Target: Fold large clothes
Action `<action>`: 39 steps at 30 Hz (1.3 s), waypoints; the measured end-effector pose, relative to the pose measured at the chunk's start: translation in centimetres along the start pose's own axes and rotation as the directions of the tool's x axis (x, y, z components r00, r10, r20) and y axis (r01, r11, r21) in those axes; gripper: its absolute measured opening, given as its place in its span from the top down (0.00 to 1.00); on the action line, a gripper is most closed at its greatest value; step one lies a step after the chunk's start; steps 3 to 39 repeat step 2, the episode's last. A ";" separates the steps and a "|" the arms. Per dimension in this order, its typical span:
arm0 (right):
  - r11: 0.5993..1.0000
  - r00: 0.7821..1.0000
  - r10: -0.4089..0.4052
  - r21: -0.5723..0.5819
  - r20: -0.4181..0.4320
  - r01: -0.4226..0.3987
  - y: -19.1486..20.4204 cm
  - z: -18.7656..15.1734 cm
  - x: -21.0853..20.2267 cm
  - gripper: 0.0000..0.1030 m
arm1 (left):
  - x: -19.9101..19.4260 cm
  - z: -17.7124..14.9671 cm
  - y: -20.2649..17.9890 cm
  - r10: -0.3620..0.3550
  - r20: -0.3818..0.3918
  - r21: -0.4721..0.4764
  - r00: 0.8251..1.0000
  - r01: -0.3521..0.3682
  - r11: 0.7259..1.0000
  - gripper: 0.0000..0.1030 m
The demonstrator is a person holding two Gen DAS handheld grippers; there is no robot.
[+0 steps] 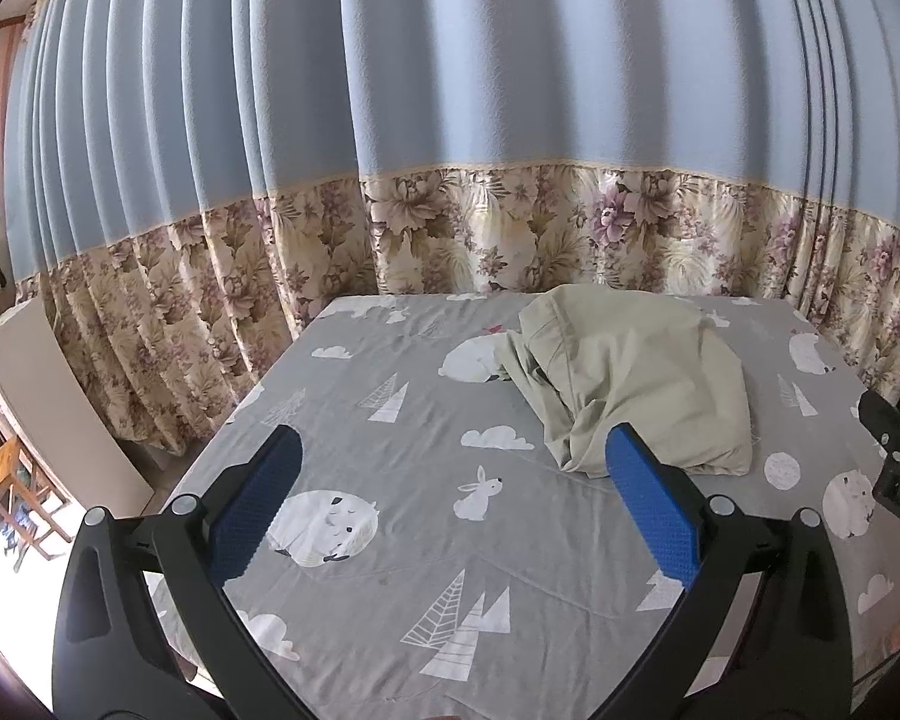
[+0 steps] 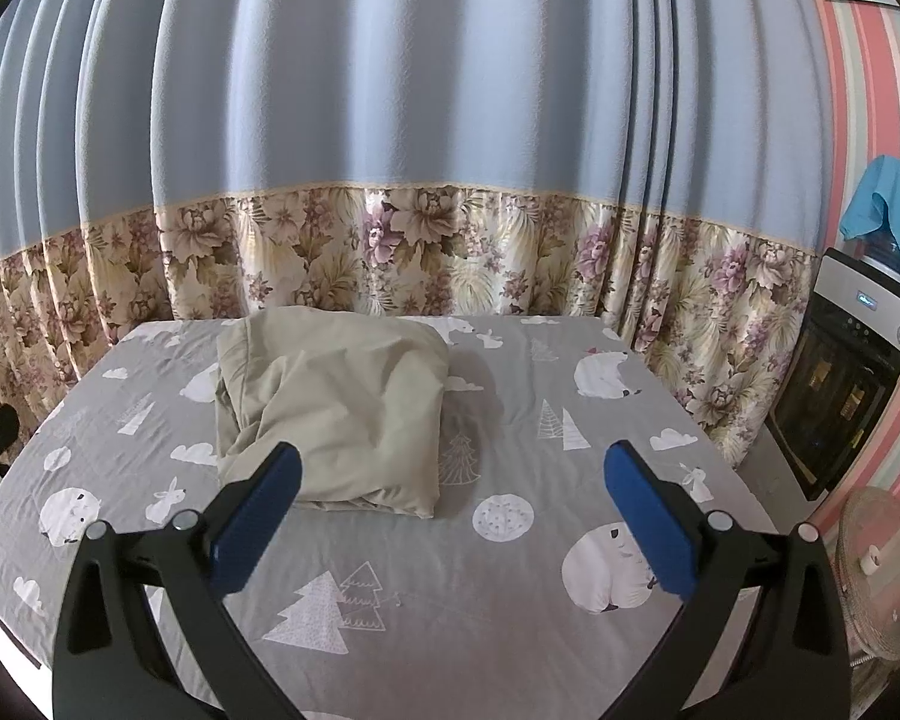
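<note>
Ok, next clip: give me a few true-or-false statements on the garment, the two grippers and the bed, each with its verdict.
1. The beige garment lies bunched on the grey printed bedsheet. True.
2. The left gripper is clamped on the garment. False: its jaws stand wide apart, holding nothing, short of the cloth.
3. The right gripper is open and empty. True.
4. The garment is spread out flat, sleeves extended. False: it sits as a rumpled heap with creases and overlapping layers.
5. A curtain, blue above with a floral band below, hangs behind the bed. True.
6. A second garment lies on the sheet beside the beige one. False: only the one is on the bed.
</note>
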State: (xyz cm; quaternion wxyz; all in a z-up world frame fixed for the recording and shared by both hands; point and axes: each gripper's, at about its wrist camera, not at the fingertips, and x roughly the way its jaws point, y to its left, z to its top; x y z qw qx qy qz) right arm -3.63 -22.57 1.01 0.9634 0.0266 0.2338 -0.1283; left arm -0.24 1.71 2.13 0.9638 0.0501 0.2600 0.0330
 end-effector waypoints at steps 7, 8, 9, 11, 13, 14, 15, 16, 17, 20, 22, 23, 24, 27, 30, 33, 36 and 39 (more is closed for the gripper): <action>1.000 1.000 -0.001 0.001 0.000 0.001 0.0 0.0 0.0 0.02 | 0.0 0.0 0.0 -0.003 -0.005 -0.001 1.000 0.003 1.000 0.03; 1.000 1.000 -0.001 0.001 0.000 0.001 0.0 0.0 0.0 0.02 | 0.0 0.0 0.0 -0.003 -0.005 -0.001 1.000 0.003 1.000 0.03; 1.000 1.000 -0.001 0.001 0.000 0.001 0.0 0.0 0.0 0.02 | 0.0 0.0 0.0 -0.003 -0.005 -0.001 1.000 0.003 1.000 0.03; 1.000 1.000 -0.001 0.001 0.000 0.001 0.0 0.0 0.0 0.02 | 0.0 0.0 0.0 -0.003 -0.005 -0.001 1.000 0.003 1.000 0.03; 1.000 1.000 -0.001 0.001 0.000 0.001 0.0 0.0 0.0 0.02 | 0.0 0.0 0.0 -0.003 -0.005 -0.001 1.000 0.003 1.000 0.03; 1.000 1.000 -0.001 0.001 0.000 0.001 0.0 0.0 0.0 0.02 | 0.0 0.0 0.0 -0.003 -0.005 -0.001 1.000 0.003 1.000 0.03; 1.000 1.000 -0.001 0.001 0.000 0.001 0.0 0.0 0.0 0.02 | 0.0 0.0 0.0 -0.003 -0.005 -0.001 1.000 0.003 1.000 0.03; 1.000 1.000 -0.001 0.001 0.000 0.001 0.0 0.0 0.0 0.02 | 0.0 0.0 0.0 -0.003 -0.005 -0.001 1.000 0.003 1.000 0.03; 1.000 1.000 -0.001 0.001 0.000 0.001 0.0 0.0 0.0 0.02 | 0.0 0.0 0.0 -0.003 -0.005 -0.001 1.000 0.003 1.000 0.03; 1.000 1.000 -0.001 0.001 0.000 0.001 0.0 0.0 0.0 0.02 | 0.0 0.0 0.0 -0.003 -0.005 -0.001 1.000 0.003 1.000 0.03; 1.000 1.000 -0.001 0.001 0.000 0.001 0.0 0.0 0.0 0.02 | 0.0 0.0 0.0 -0.003 -0.005 -0.001 1.000 0.003 1.000 0.03; 1.000 1.000 -0.001 0.001 0.000 0.001 0.0 0.0 0.0 0.02 | 0.0 0.0 0.0 -0.003 -0.005 -0.001 1.000 0.003 1.000 0.03; 1.000 1.000 -0.001 0.001 0.000 0.001 0.0 0.0 0.0 0.02 | 0.0 0.0 0.0 -0.003 -0.005 -0.001 1.000 0.003 1.000 0.03; 1.000 1.000 -0.001 0.001 0.000 0.001 0.0 0.0 0.0 0.02 | 0.0 0.0 0.0 -0.003 -0.005 -0.001 1.000 0.003 1.000 0.03; 1.000 1.000 -0.001 0.001 0.000 0.001 0.0 0.0 0.0 0.02 | 0.0 0.0 0.0 -0.003 -0.005 -0.001 1.000 0.003 1.000 0.03; 1.000 1.000 -0.001 0.001 0.000 0.001 0.0 0.0 0.0 0.02 | 0.0 0.0 0.0 -0.003 -0.005 -0.001 1.000 0.003 1.000 0.03; 1.000 1.000 -0.001 0.001 0.000 0.001 0.0 0.0 0.0 0.02 | 0.0 0.0 0.0 -0.003 -0.005 -0.001 1.000 0.003 1.000 0.03; 1.000 1.000 -0.001 0.001 0.000 0.001 0.0 0.0 0.0 0.02 | 0.0 0.0 0.0 -0.003 -0.005 -0.001 1.000 0.003 1.000 0.03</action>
